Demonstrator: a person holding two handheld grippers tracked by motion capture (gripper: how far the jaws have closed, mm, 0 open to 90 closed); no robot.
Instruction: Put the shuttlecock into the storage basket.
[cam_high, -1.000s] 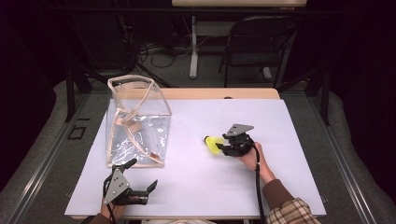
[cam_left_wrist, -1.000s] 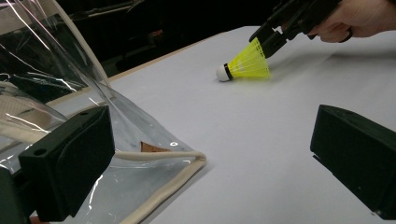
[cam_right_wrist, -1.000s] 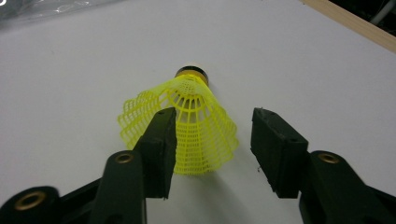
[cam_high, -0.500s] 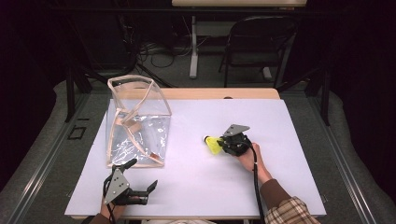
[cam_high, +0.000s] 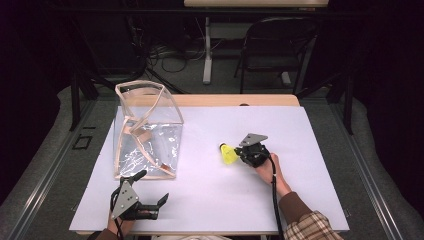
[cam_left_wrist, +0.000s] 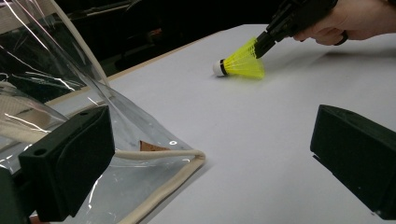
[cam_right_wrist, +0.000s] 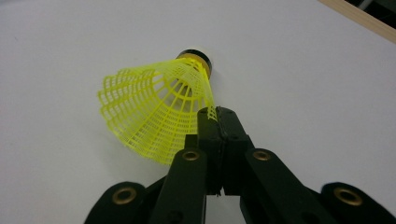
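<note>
Since a second ago the right gripper (cam_high: 239, 151) has drawn a little toward the person's side of the table, taking the yellow shuttlecock (cam_high: 228, 154) with it, while the left gripper (cam_high: 150, 190) has kept its place at the near left edge. The right gripper's jaws are pressed together on the rim of the shuttlecock's mesh skirt — the right gripper view shows the plastic lattice pinched between the two black tips (cam_right_wrist: 218, 114), the dark cork end pointing away over the white table (cam_right_wrist: 303, 60). From the left gripper view the shuttlecock (cam_left_wrist: 240, 63) lies low against the table surface, its white-and-black nose aimed toward the clear bag (cam_left_wrist: 56, 93); whether it touches the table or hangs just above it cannot be told. The left gripper's jaws stand wide apart, holding nothing — one sits just beside the bag's cream-piped corner (cam_left_wrist: 198, 155). In the high view the clear bag (cam_high: 145, 130) stands at the left of the table, well apart from the shuttlecock.
</note>
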